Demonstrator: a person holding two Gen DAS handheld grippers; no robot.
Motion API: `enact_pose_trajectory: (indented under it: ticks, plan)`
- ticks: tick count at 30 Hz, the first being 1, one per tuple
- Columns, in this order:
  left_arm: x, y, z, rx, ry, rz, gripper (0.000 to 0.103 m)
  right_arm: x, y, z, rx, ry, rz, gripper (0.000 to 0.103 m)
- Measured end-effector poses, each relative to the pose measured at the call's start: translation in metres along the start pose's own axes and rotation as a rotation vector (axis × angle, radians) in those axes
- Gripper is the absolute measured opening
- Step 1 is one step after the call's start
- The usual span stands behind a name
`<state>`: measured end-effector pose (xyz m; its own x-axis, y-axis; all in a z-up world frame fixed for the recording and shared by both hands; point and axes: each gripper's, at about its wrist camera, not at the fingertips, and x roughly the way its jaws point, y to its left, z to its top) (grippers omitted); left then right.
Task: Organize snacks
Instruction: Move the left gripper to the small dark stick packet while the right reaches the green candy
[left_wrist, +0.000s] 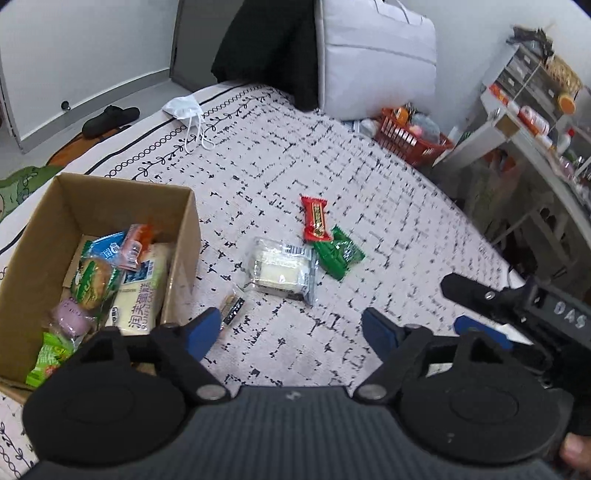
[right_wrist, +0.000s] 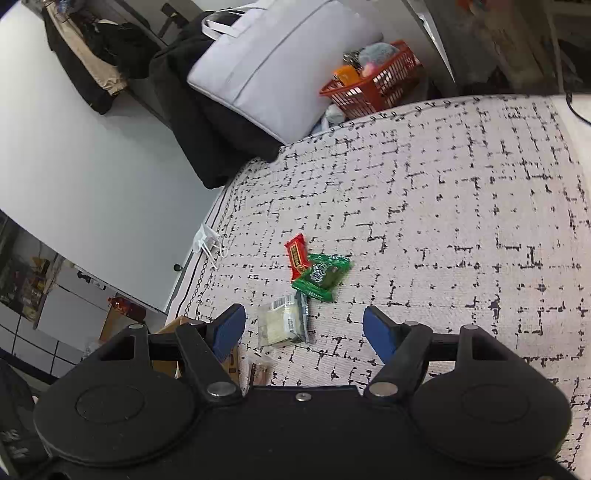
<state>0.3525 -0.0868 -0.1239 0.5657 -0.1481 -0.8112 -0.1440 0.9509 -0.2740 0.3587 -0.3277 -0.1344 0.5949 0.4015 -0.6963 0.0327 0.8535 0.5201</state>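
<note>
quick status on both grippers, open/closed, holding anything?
Left gripper: open, nothing between the fingers, over the patterned cover beside the cardboard box.
Right gripper: open, empty, pointed toward the clear-wrapped cake.

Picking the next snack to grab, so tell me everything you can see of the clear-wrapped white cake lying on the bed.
The clear-wrapped cake is a pale, blocky white slab in a transparent, crinkly plastic pouch with a barcode label near one end. It looks sealed and lies flat on the patterned bedspread, outside the cardboard box. Its far corner meets the green packet, seemingly overlapping it. No fingers touch it.
</note>
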Motion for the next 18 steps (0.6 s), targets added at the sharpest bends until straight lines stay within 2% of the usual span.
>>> enact_pose_trajectory:
  ticks: [3,7,18]
  plan:
    - [0.013,-0.005,-0.003,0.03,0.012,0.035,0.067,0.003,-0.004,0.001,0.012,0.007,0.007,0.07]
    - [0.033,-0.006,-0.008,0.035,0.039,0.053,0.057,0.007,-0.009,0.002,0.024,0.017,0.016,0.07]
    - [0.072,-0.008,-0.011,0.121,0.054,0.143,0.052,0.021,-0.017,0.004,0.04,0.038,0.024,0.069]
